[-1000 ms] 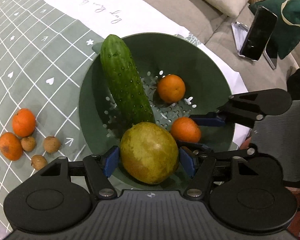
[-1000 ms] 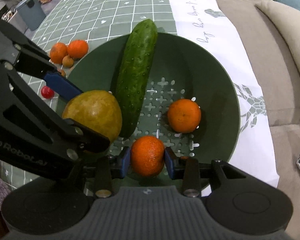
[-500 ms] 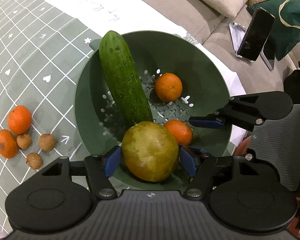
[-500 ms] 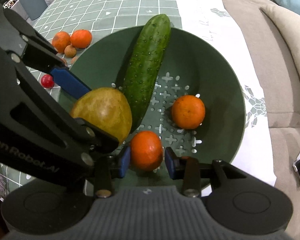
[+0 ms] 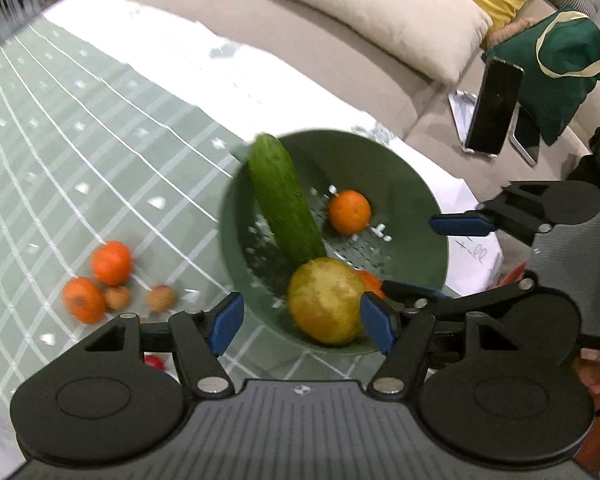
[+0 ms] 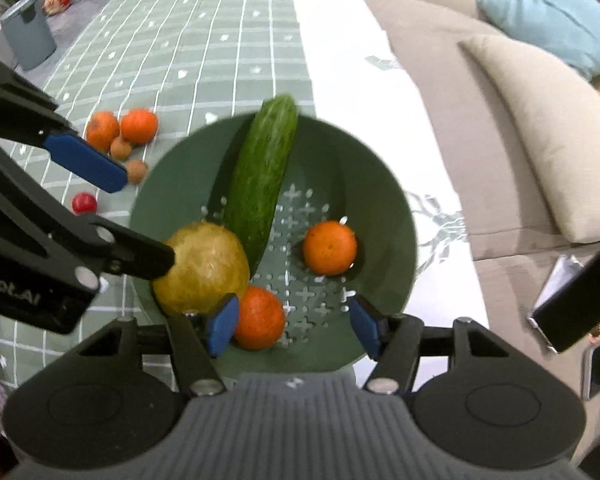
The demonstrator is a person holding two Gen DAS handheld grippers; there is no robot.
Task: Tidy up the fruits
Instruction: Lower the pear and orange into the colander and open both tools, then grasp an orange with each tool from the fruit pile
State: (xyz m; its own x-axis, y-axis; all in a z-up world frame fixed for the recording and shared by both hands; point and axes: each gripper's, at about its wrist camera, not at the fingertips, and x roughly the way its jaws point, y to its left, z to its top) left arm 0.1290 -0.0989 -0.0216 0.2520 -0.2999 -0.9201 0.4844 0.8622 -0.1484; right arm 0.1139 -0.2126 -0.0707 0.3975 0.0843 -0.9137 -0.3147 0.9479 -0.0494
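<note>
The green bowl (image 6: 396,216) held a cucumber (image 6: 260,176), a pear (image 6: 204,268) and two oranges (image 6: 329,247). The left gripper (image 5: 300,322) hung open, pads clear of the pear. The right gripper (image 6: 290,326) was opening, nothing pressed between its jaws, one orange (image 6: 260,316) just beside its left pad.

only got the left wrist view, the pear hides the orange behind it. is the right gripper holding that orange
observer: No. The right gripper has its fingers opening; the orange lies in the green bowl, close by one finger and well clear of the other.
operator: ok, whats the red blob left of the bowl, half hidden for me
observer: A small round red fruit, lying on the tablecloth outside the bowl.
</note>
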